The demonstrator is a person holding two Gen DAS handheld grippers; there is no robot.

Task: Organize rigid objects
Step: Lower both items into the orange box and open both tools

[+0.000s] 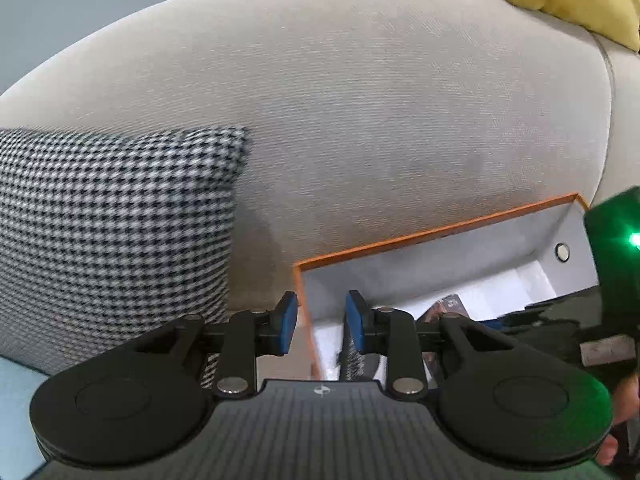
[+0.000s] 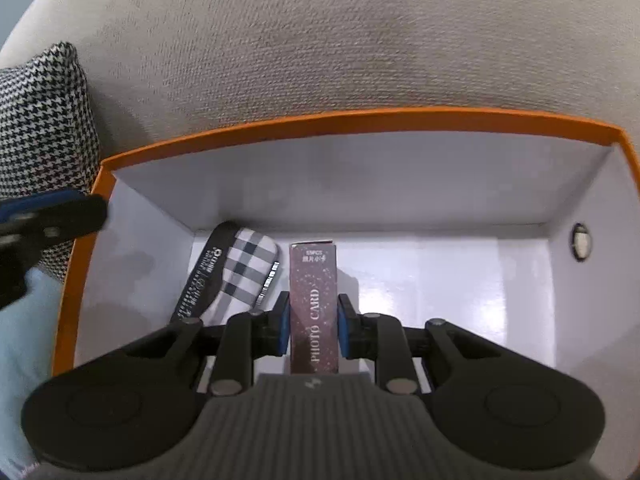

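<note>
Against the grey sofa [image 2: 320,40] (houndstooth cushion [image 1: 112,232] alongside), right gripper [image 2: 313,326] grasps photo-card box [image 2: 314,304]; left gripper [image 1: 321,322] released.

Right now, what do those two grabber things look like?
Both look alike. The left gripper and the right gripper are black, with two big round discs at the sides, silver bolts, and a ribbed grey body bearing a small white logo. Their fingers carry blue pads. One black part shines green from a small light.

Two grippers, both tilted down.
Left gripper [image 1: 321,322] jaws apart, empty; right gripper [image 2: 313,326] clamped on a box [image 2: 314,304] (blue pads pressing its sides).
</note>
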